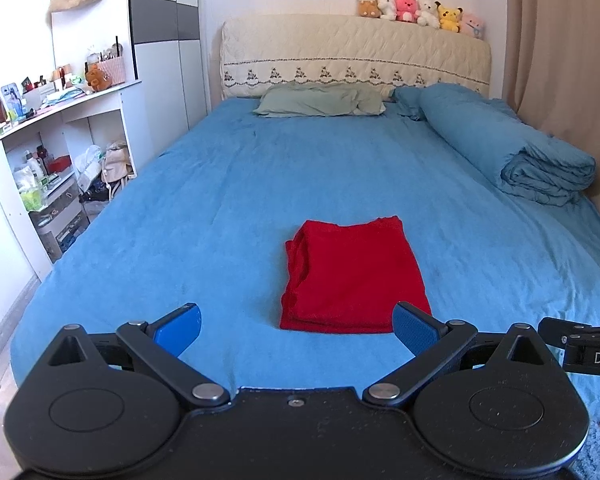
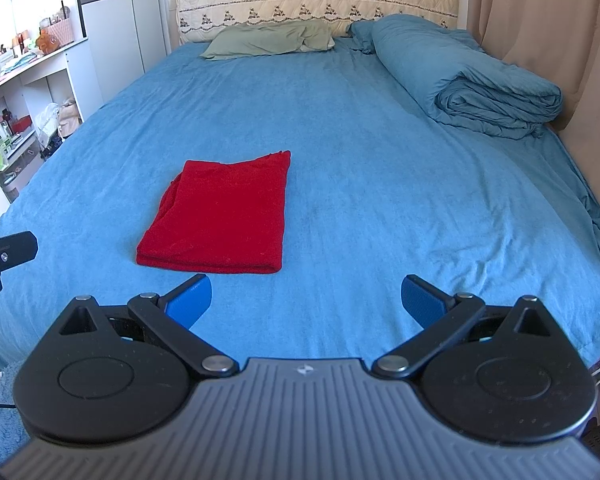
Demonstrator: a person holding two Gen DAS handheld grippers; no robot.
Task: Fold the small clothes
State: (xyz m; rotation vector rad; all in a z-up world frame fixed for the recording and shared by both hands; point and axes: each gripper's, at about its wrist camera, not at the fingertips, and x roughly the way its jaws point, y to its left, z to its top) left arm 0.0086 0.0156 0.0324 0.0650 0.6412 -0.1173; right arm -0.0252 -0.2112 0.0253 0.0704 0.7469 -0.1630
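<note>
A red garment (image 1: 352,276) lies folded into a neat rectangle on the blue bed sheet (image 1: 228,184). It also shows in the right wrist view (image 2: 220,216), left of centre. My left gripper (image 1: 296,328) is open and empty, held just short of the garment's near edge. My right gripper (image 2: 306,300) is open and empty, near the bed's front edge and to the right of the garment. Neither gripper touches the cloth. The right gripper's side (image 1: 580,344) shows at the right edge of the left wrist view.
A rolled blue duvet (image 1: 508,148) lies along the bed's right side by a beige curtain (image 1: 560,40). A green pillow (image 1: 320,100) rests at the headboard (image 1: 356,56), with plush toys (image 1: 416,10) on top. White cluttered shelves (image 1: 56,152) stand to the left.
</note>
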